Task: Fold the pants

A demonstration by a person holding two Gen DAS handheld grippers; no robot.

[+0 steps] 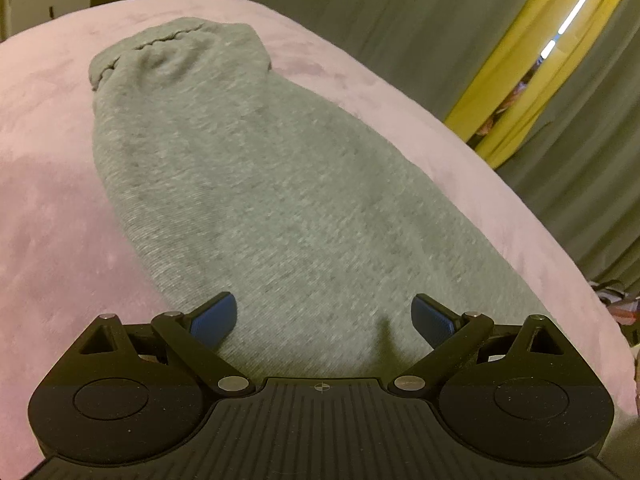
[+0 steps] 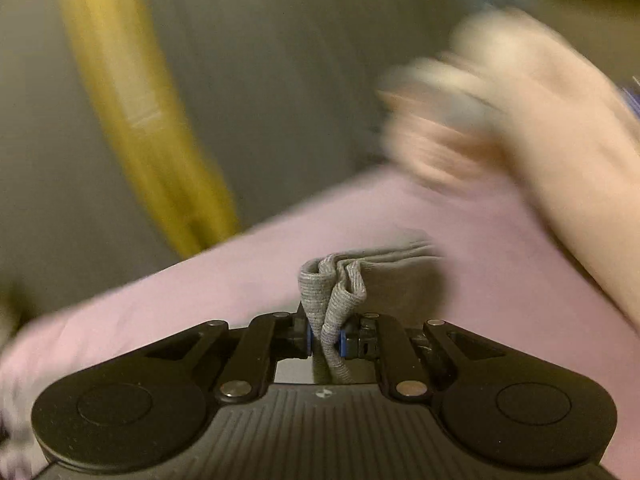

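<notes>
Pants of grey knit fabric lie on a pink, plush-covered bed, already brought into one long, narrow strip. Judging by that shape, the lengthwise fold looks done, with leg laid upon leg; the crosswise folds that would shorten the strip into a compact stack appear to be what is left, and the pictures suggest the first of them is being started.

The long axis of the strip, in the left wrist view, runs from the near edge of the picture away toward the upper left. The gathered far end, with its wavy stitched edge, lies deep on the bed, and the near end spreads wide beneath the left tool. That tool hangs just above the cloth with its blue pads far apart and nothing between them.

The right tool has its pads pinched tight on a bunched, ribbed end of the grey fabric, which rises in several layers out of the narrow gap. Whether this is the cuffs or the waistband cannot be told. The rest of the cloth trails off to the right over the bed. That view is heavily smeared; a blurred hand shows at upper right, with grey and yellow curtains behind.
</notes>
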